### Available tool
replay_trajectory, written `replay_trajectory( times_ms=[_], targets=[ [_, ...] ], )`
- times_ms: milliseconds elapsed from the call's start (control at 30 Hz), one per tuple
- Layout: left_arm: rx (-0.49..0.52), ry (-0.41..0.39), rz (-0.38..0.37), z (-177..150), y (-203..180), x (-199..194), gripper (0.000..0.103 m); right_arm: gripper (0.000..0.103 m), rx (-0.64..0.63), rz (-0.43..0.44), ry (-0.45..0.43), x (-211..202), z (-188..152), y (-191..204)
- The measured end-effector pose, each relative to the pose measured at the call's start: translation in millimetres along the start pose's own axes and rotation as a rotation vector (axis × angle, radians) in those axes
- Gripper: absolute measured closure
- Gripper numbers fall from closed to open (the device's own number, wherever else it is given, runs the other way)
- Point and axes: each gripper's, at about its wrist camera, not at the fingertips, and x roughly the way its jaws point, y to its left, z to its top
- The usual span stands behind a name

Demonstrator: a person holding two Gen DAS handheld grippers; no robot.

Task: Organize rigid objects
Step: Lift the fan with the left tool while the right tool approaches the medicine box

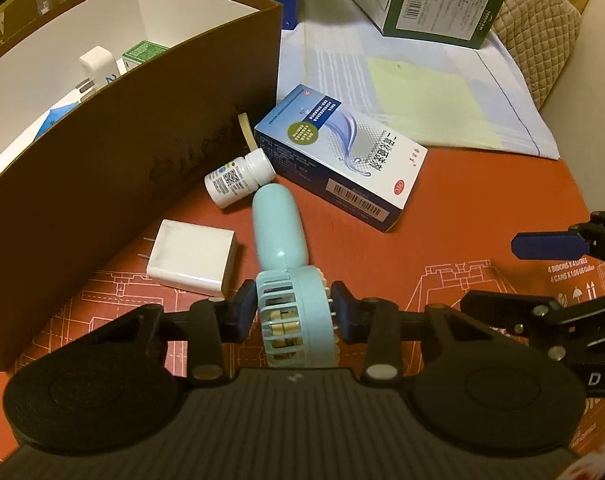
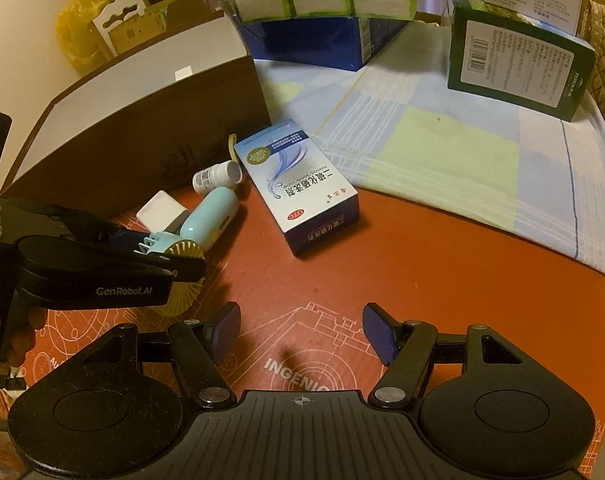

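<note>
Lying pale-blue handheld fan (image 1: 280,280), ribbed cage, rounded handle

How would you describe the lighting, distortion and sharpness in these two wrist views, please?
Left wrist view: dim warm light, the brown box wall bows from fisheye, and the mini fan handle looks slightly soft. Right wrist view: same warm cast, dark vignetted corners, and the medicine box print stays readable.

- Left wrist view: low and close over the red mat (image 1: 442,216), facing the brown box (image 1: 142,128).
- Right wrist view: farther right, same heading.
- Shared: fan (image 1: 280,280), medicine box (image 2: 298,196).
</note>
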Motion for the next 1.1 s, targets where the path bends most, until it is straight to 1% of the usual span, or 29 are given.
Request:
replay_trajectory(
  times_ms=[200, 533, 633, 767, 900, 1100],
  targets=[
    [0.024, -0.018, 0.013, -5, 3, -6, 0.073, 0.038, 0.005, -0.001, 0.001, 1, 0, 0],
    [0.031, -0.026, 0.027, -25, 12, -19, 0.073, 0.038, 0.002, 0.002, 0.001, 1, -3, 3],
    [0.047, -0.028, 0.031, -27, 11, -19, 0.073, 0.038, 0.002, 0.001, 0.004, 2, -4, 3],
    [0.040, -0.027, 0.022, -27, 10, -22, 0.069, 0.038, -0.001, 0.002, 0.000, 1, -5, 4],
    [0.025, -0.034, 0.023, -24, 12, -27, 0.069, 0.038, -0.019, -0.001, -0.018, 0, 0, 5],
    [0.018, -0.079, 0.016, -9, 11, -38, 0.069, 0.038, -0.065, -0.016, -0.057, 2, 11, 3]
  ],
)
